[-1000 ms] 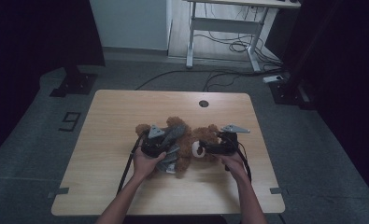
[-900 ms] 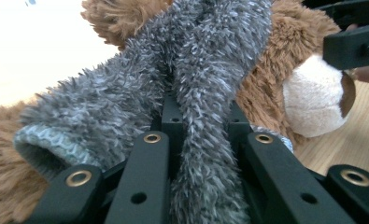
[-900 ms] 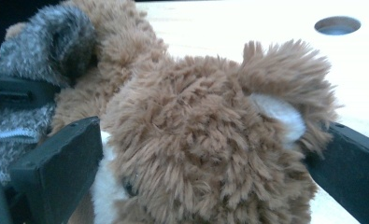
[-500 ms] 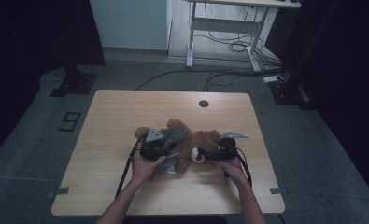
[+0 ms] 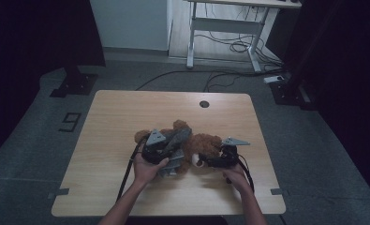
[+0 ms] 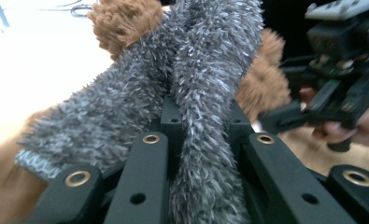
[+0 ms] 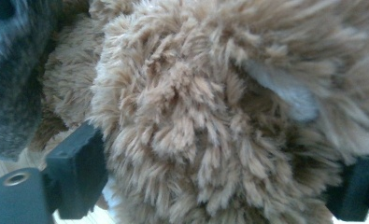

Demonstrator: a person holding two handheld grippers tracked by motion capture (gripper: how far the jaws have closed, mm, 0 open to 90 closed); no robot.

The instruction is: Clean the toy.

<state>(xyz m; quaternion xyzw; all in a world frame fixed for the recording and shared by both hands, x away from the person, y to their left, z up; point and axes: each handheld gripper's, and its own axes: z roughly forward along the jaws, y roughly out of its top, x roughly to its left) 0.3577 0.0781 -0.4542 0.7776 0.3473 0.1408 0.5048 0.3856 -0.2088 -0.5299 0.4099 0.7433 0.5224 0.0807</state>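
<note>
in the high view, a brown teddy bear (image 5: 199,143) is seen lying near the middle of the pale wooden surface (image 5: 126,117), with a grey fuzzy garment (image 5: 175,140) draped over its left part. the left gripper (image 5: 157,150) is held at the grey cloth and the right gripper (image 5: 210,161) is set against the bear's right side.

in the left gripper view, the fingers (image 6: 168,121) are seen pinched on a thick fold of the grey garment (image 6: 205,70), whose pile is long, spiky and silver-tipped, with a knitted edge at the lower left. brown curly plush (image 6: 121,18) is seen behind it. the step in hand is judged to be pulling the garment along the bear; it is best done slowly, with the fold kept deep between the fingers so the soft pile is not slipped.

in the right gripper view, the fingers (image 7: 77,163) are spread wide around a rounded mass of tan shaggy plush (image 7: 196,116); whether it is squeezed cannot be told. the bear should be steadied here against the pull.
</note>
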